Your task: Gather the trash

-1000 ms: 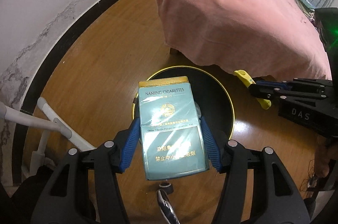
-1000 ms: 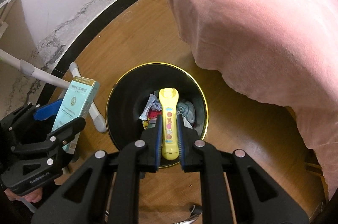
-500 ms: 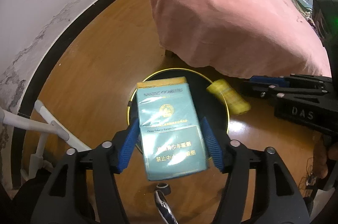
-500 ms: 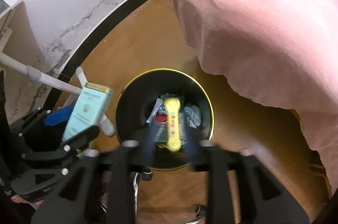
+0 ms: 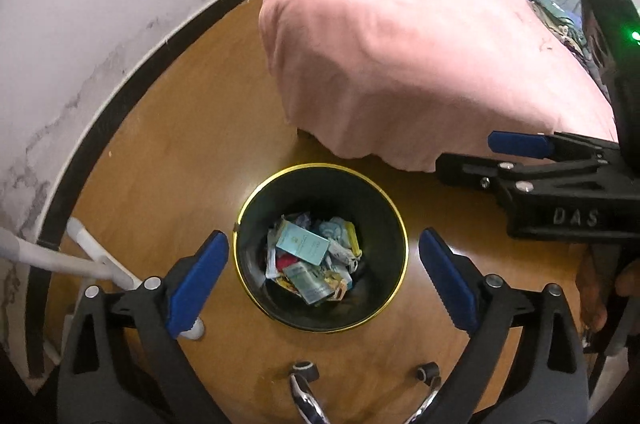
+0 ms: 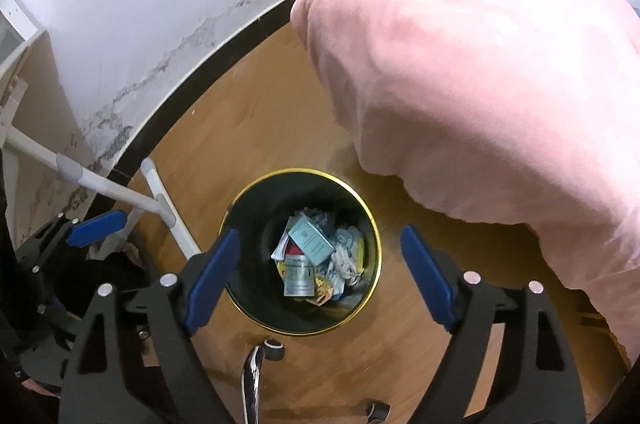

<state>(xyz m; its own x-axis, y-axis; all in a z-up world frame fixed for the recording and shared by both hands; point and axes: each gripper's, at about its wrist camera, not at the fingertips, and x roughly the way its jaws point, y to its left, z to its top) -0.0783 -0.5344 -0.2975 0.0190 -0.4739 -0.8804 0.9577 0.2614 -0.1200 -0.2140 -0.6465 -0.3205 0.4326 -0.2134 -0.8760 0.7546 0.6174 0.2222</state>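
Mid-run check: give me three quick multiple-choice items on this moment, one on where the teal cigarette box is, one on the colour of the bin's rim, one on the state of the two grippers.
1. Where is the cigarette box?
A. In the left gripper
B. On the floor
C. In the bin, on top of the trash

2. What colour is the bin's rim?
A. Gold
B. Red
C. White

3. How are the left gripper and right gripper?
A. Both gripping items
B. Both open and empty
C. Only the left open

Answers: 1 C, the box lies on the pile inside. 2 A, a gold ring edges the black bin. 3 B, both have just been opening and nothing sits between the blue pads.
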